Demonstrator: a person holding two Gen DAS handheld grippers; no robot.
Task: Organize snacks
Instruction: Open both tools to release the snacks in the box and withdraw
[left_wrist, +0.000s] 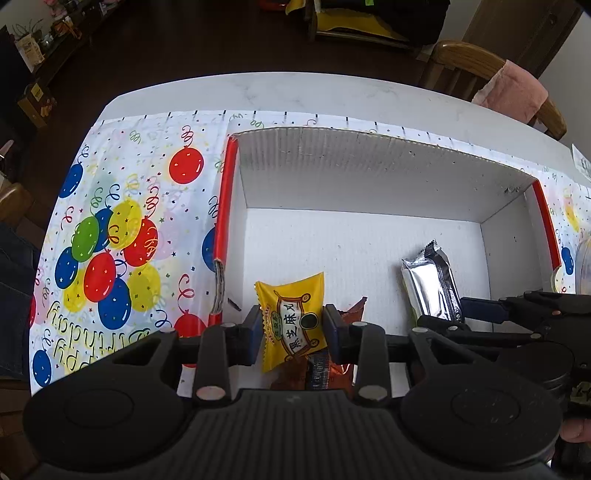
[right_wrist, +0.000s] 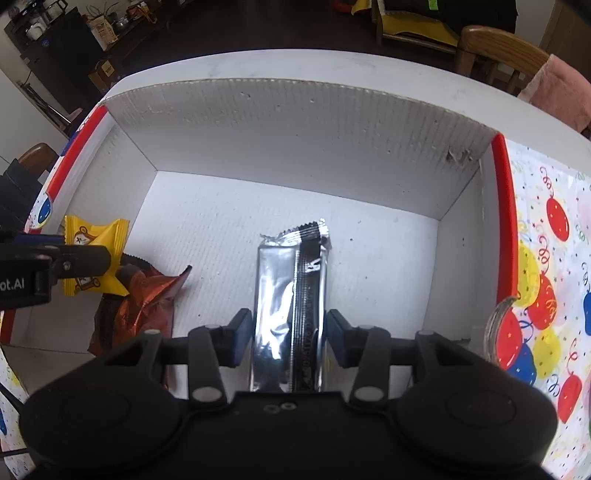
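Note:
A white cardboard box (left_wrist: 369, 173) with red side rims sits on the table; it also shows in the right wrist view (right_wrist: 295, 122). My left gripper (left_wrist: 291, 328) is shut on a yellow snack packet (left_wrist: 291, 314), held over the box's near left part above a brown-orange wrapper (left_wrist: 351, 310). My right gripper (right_wrist: 288, 332) has its pads on either side of a silver foil bar (right_wrist: 291, 295), which points into the box; small gaps show beside the bar. The yellow packet (right_wrist: 94, 236) and the brown wrapper (right_wrist: 147, 299) show at left in the right wrist view.
A balloon-print birthday tablecloth (left_wrist: 122, 229) covers the white table (left_wrist: 295, 92) around the box. A wooden chair with a pink cloth (left_wrist: 509, 88) stands behind the table at right. A clear round container edge (right_wrist: 495, 332) sits just right of the box.

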